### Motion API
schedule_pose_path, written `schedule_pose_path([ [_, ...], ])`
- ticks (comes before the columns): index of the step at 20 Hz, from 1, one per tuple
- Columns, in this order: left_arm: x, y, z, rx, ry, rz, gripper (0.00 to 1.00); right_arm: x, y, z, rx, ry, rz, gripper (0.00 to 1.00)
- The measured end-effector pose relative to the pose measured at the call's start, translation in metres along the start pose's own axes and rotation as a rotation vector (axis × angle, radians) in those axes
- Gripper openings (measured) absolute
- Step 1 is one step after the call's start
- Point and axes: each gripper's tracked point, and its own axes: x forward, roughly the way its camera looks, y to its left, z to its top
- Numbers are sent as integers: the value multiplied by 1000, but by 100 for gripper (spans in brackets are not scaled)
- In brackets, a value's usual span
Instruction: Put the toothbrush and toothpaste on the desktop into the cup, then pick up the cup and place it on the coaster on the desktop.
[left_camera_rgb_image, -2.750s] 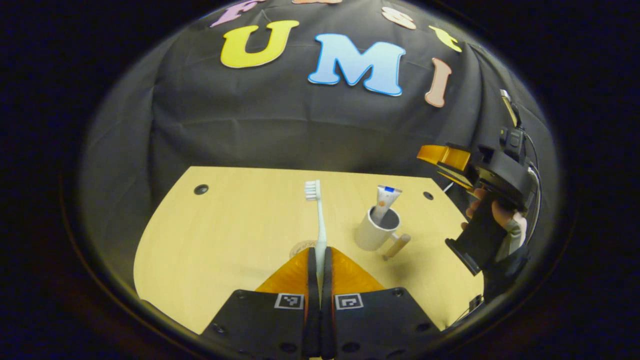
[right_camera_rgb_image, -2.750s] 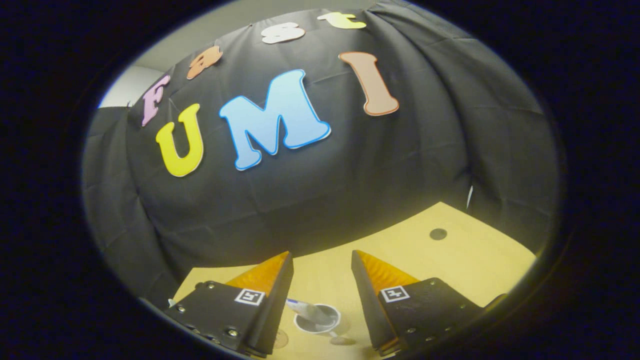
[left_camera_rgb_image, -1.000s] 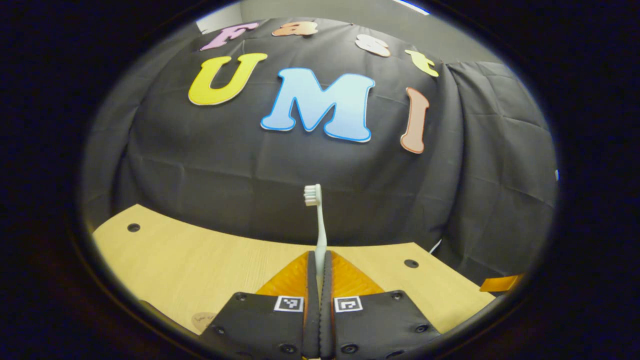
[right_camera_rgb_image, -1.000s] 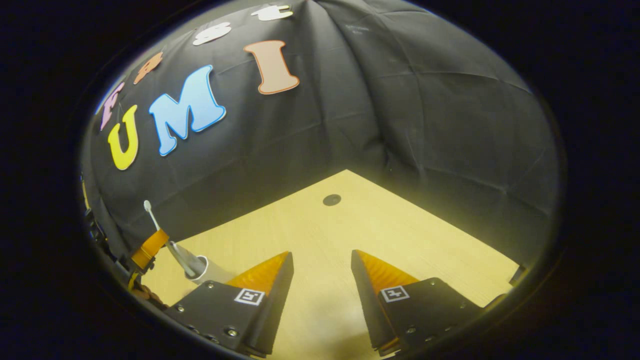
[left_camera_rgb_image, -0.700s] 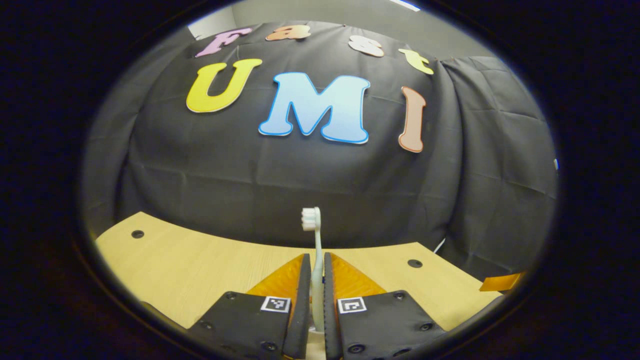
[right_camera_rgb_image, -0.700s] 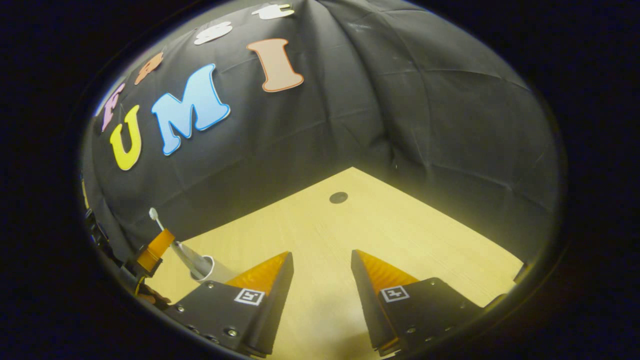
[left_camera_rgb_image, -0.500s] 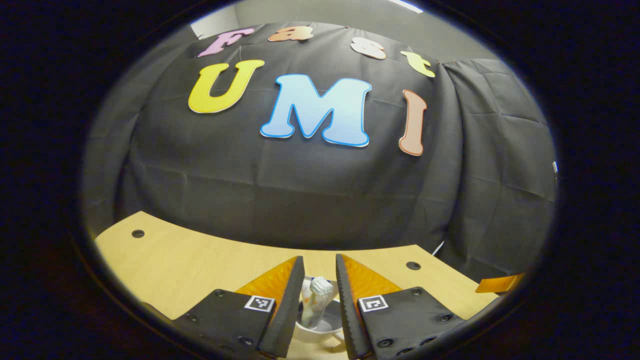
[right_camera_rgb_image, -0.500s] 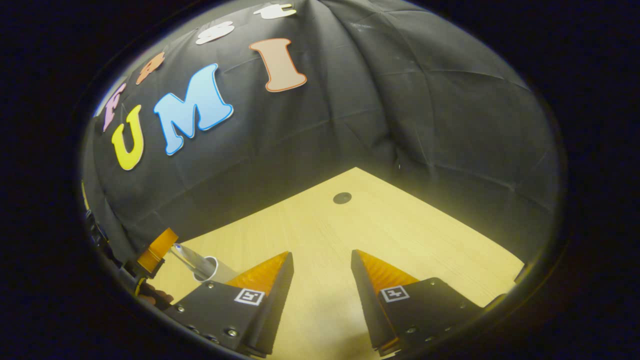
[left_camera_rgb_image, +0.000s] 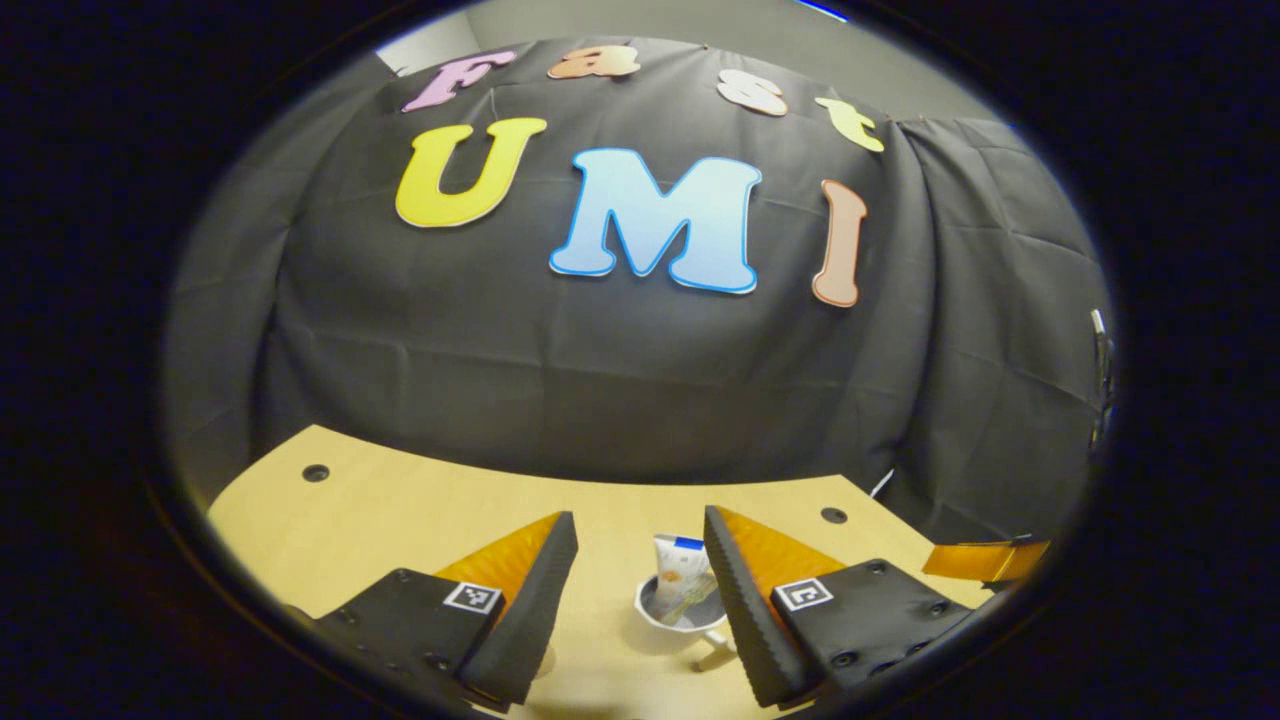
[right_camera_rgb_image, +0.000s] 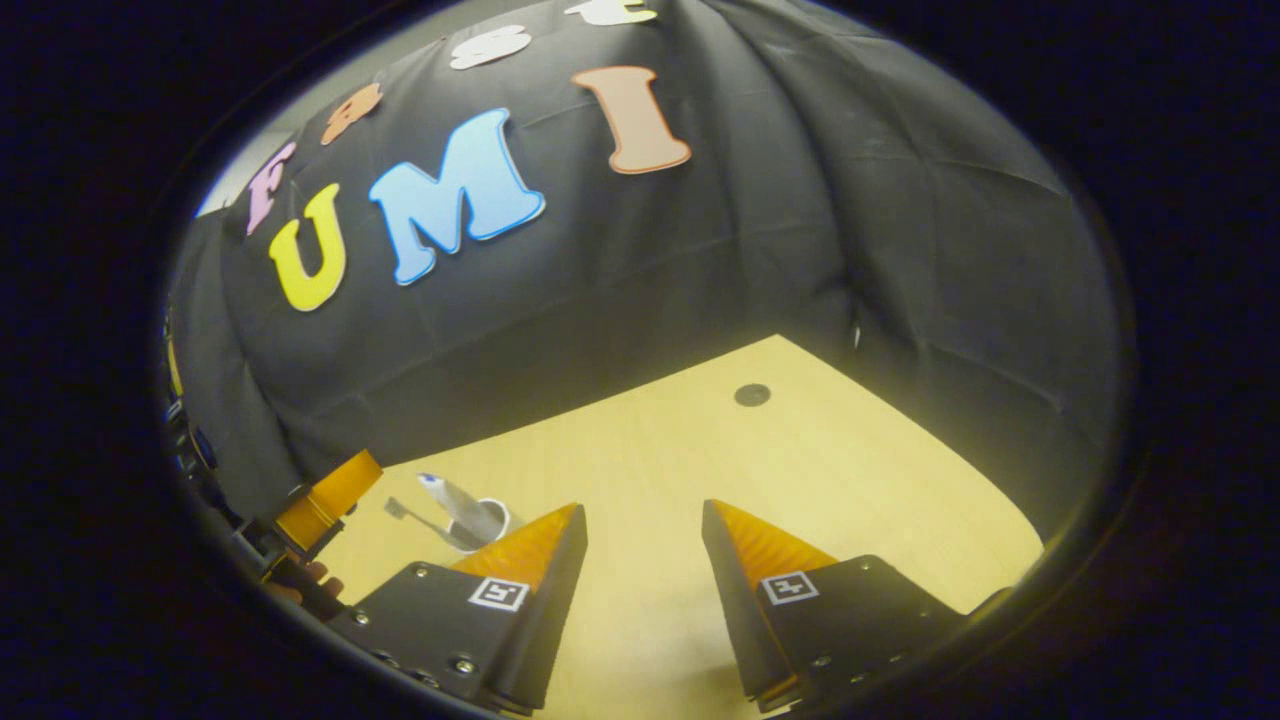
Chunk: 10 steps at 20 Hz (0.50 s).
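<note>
**Cup loaded, both grippers apart**

Pale wood bench (left_camera_rgb_image: 400, 510) against black cloth wall (left_camera_rgb_image: 600, 370). White cup (left_camera_rgb_image: 680, 625) on bench just beyond left gripper (left_camera_rgb_image: 640, 585), fingers spread, holding nothing. In cup: toothpaste (left_camera_rgb_image: 680, 575) and toothbrush (right_camera_rgb_image: 415, 518), leaning. Right gripper (right_camera_rgb_image: 640, 545) likewise spread, over bare bench, cup (right_camera_rgb_image: 480, 525) off its left.

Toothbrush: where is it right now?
In the cup beside the toothpaste, seen in the left gripper view between the open left gripper. In the right gripper view the toothbrush leans out of the cup at lower left.
</note>
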Motion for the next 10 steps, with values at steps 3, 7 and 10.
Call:
schedule_pose_path([
  [3,-31,23,0,8,49,35,85,-2,30,-4,-67,45,72,69],
  [7,-69,60,4,-6,69,96,90,4,61,-19,-149,138,136,69],
  [10,-93,89,8,-29,73,147,89,8,76,-34,-206,218,169,69],
])
